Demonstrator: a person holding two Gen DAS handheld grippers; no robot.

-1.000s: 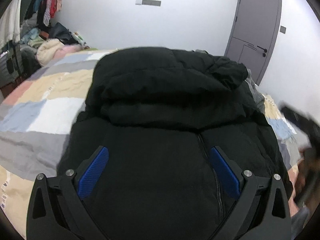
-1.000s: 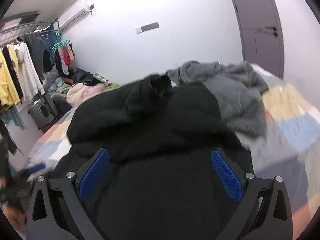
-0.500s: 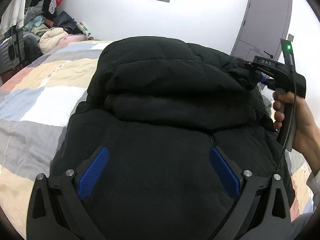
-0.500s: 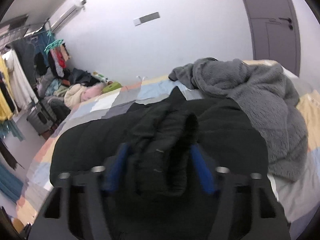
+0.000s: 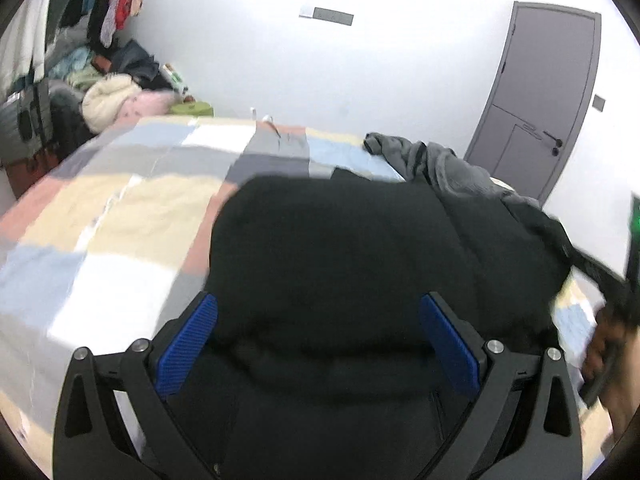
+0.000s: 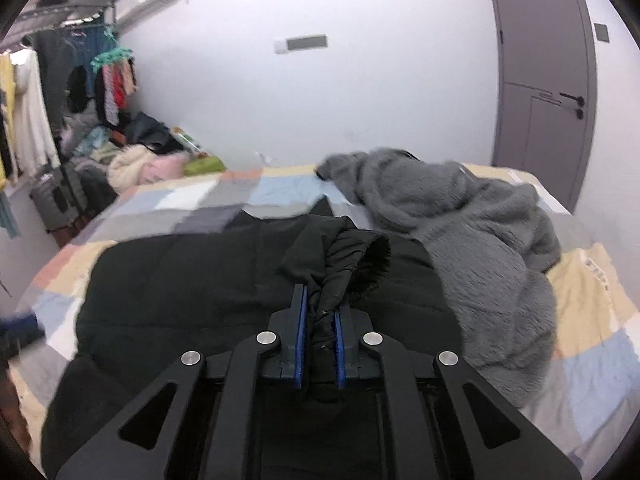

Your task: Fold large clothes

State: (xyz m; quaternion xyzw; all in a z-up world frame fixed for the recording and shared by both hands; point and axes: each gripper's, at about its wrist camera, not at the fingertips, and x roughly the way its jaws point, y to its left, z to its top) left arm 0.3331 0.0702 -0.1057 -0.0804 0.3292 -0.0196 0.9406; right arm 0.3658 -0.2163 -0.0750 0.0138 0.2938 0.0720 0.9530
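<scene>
A black puffer jacket (image 5: 344,248) lies spread on the patchwork bed; it also fills the middle of the right wrist view (image 6: 208,280). My left gripper (image 5: 318,328) is open just above the jacket's near part, holding nothing. My right gripper (image 6: 320,312) is shut on a bunched sleeve cuff (image 6: 352,260) of the black jacket and holds it up over the jacket's body. The right gripper and its hand show blurred at the right edge of the left wrist view (image 5: 612,300).
A grey fleece garment (image 6: 472,236) is heaped on the bed right of the jacket, also in the left wrist view (image 5: 440,164). The patchwork bedcover (image 5: 120,216) stretches left. A clothes rack and piles (image 6: 100,132) stand at the far left, a grey door (image 6: 548,80) at the right.
My right gripper closed on the jacket's sleeve cuff and pulled it up. My left gripper pulled back, so more of the bed shows beyond the jacket.
</scene>
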